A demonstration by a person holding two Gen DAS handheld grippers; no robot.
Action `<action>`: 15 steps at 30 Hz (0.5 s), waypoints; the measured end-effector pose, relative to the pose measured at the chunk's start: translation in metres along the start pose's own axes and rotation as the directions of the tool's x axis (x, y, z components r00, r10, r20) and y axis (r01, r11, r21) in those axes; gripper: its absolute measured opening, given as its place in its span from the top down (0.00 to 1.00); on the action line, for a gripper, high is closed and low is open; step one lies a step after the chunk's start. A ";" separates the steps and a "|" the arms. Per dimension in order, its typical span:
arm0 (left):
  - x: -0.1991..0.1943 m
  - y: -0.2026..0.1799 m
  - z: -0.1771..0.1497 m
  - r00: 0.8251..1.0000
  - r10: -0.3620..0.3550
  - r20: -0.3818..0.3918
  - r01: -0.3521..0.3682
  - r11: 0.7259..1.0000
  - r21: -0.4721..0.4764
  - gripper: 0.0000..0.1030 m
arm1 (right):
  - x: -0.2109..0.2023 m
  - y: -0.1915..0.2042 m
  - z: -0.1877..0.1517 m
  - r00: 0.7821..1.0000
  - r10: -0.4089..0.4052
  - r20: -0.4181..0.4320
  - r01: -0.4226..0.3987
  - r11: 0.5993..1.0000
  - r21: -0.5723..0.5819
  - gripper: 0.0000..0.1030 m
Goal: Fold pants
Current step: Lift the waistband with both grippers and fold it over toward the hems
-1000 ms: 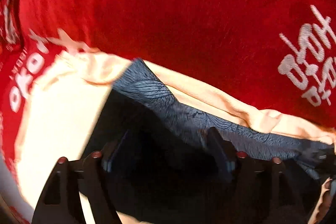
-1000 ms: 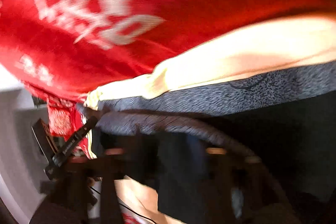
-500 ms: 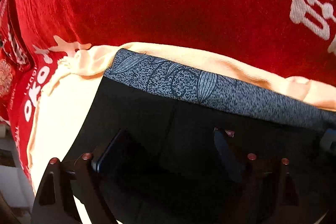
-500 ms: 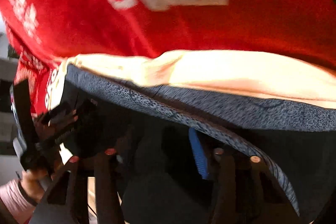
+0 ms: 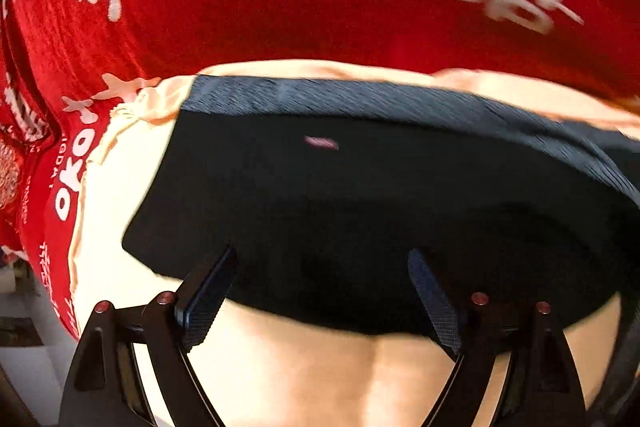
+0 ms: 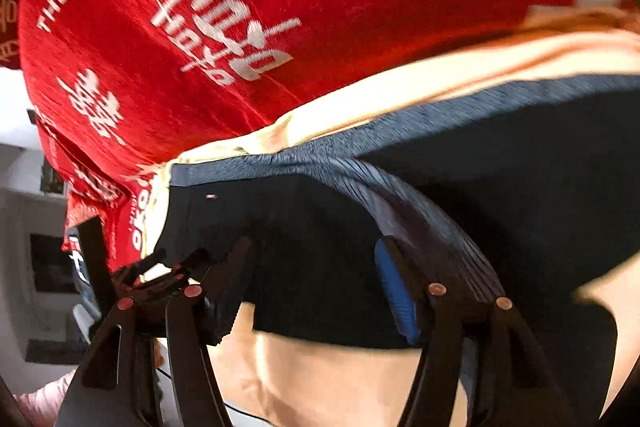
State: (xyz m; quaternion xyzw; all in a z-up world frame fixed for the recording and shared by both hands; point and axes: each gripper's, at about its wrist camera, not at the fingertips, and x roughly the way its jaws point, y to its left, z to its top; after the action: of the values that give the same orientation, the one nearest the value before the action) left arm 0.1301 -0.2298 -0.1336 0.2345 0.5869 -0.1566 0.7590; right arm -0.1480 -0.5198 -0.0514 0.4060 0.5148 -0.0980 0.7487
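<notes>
Pants [image 5: 380,195] folded flat on cream cloth [image 5: 320,379], waistband at twelve o'clock; left gripper [image 5: 320,291] spread empty, right gripper [image 6: 316,287] opening, clasping nothing.

Both tools are black, each with two forked, open-framed arms fixed by small reddish rivets. The left tool [image 5: 322,261] has dark, textured pads; the right tool [image 6: 314,255] shows a blue pad [image 6: 396,297]. A pink sleeve [image 6: 38,405] shows at the lower left of the right view.

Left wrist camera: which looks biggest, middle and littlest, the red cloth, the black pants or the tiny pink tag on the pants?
1. Red cloth, filling the top of the view.
2. Black pants, nearly as large but nearer the camera, so these two are unsure.
3. Pink tag, clearly smallest.
</notes>
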 end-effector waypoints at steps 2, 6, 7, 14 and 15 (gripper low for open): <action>-0.010 -0.011 -0.010 1.000 -0.022 -0.002 0.022 0.999 0.023 0.15 | -0.011 0.000 -0.014 0.999 -0.033 0.016 0.033 0.999 0.018 0.34; -0.035 -0.043 -0.033 0.999 -0.054 -0.005 0.054 0.996 0.071 0.15 | -0.036 -0.022 -0.051 0.997 -0.070 0.010 0.069 0.994 0.091 0.34; -0.039 -0.048 -0.038 0.998 -0.063 -0.004 0.063 0.995 0.083 0.15 | -0.038 -0.027 -0.059 0.996 -0.084 0.004 0.083 0.991 0.105 0.34; -0.039 -0.086 -0.070 0.998 -0.066 0.002 0.064 0.968 0.244 0.15 | -0.073 -0.075 -0.144 0.978 -0.209 0.000 0.203 0.951 0.233 0.34; -0.041 -0.090 -0.074 0.996 -0.084 -0.001 0.081 0.963 0.256 0.15 | -0.078 -0.084 -0.157 0.974 -0.229 -0.006 0.223 0.942 0.252 0.34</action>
State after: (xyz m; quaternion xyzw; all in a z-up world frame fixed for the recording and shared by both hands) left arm 0.0125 -0.2672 -0.1242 0.3051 0.5673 -0.2637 0.7180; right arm -0.3391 -0.4844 -0.0495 0.4347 0.5326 -0.2521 0.6810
